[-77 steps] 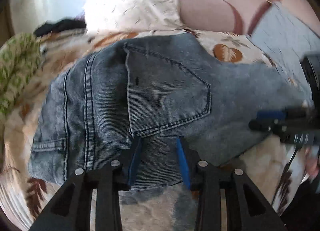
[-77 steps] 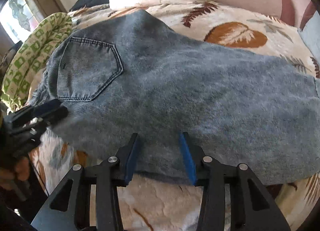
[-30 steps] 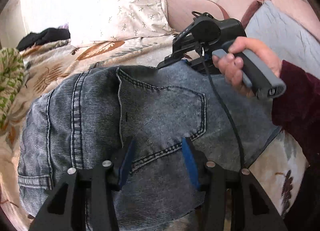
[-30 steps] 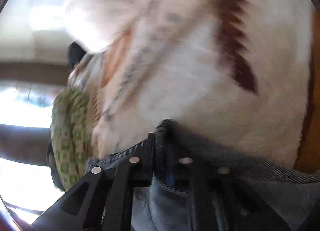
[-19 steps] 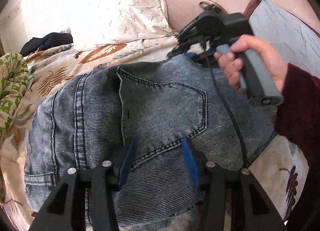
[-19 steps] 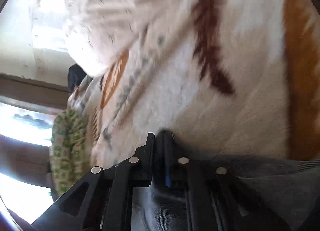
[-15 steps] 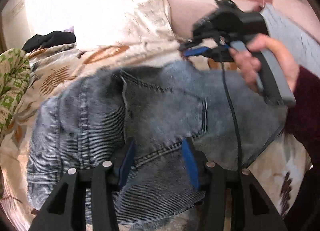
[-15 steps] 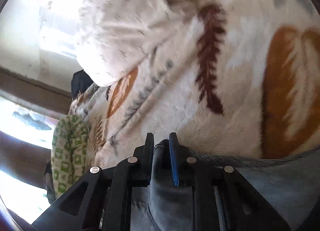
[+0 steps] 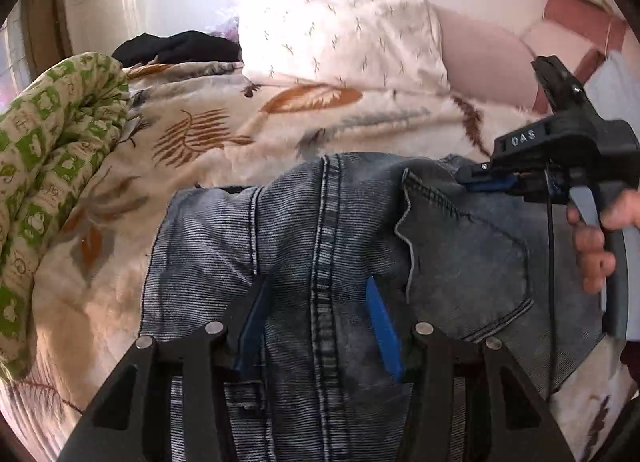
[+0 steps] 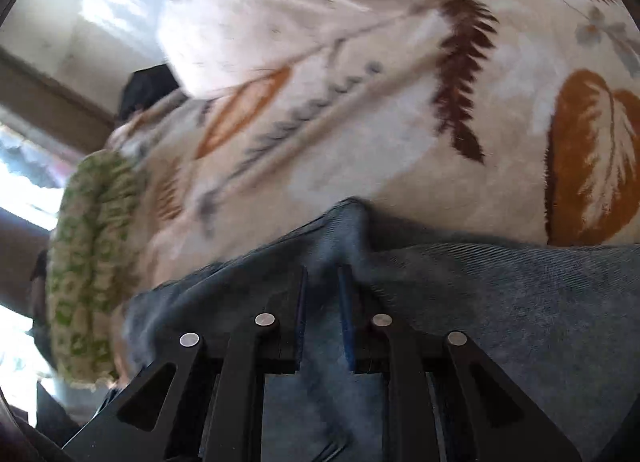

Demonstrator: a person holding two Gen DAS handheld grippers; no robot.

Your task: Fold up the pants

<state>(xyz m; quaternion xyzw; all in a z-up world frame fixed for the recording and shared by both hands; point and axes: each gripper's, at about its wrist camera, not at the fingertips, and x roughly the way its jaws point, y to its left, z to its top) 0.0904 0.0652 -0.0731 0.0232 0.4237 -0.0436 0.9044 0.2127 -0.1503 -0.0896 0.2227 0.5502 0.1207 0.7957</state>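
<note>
Faded blue jeans (image 9: 352,230) lie back side up on the bed, waistband toward the pillow. My left gripper (image 9: 316,322) hovers open over the centre back seam, its blue pads (image 9: 384,326) on either side of the seam. At the right of the left wrist view, a hand (image 9: 592,238) holds my right gripper (image 9: 486,182) at the jeans' far edge above the back pocket (image 9: 464,254). In the right wrist view my right gripper (image 10: 324,302) has its jaws closing on a raised fold of the jeans (image 10: 352,222), with denim filling the narrow gap.
The bed has a cream blanket with a leaf print (image 9: 304,122). A green-patterned quilt (image 9: 52,166) is bunched at the left. A white pillow (image 9: 340,22) and a dark garment (image 9: 180,46) lie at the back, and a pink cushion (image 9: 480,50) at the back right.
My left gripper has slid left across the jeans, from the back pocket to the centre seam. My right gripper has risen with the denim edge still between its pads.
</note>
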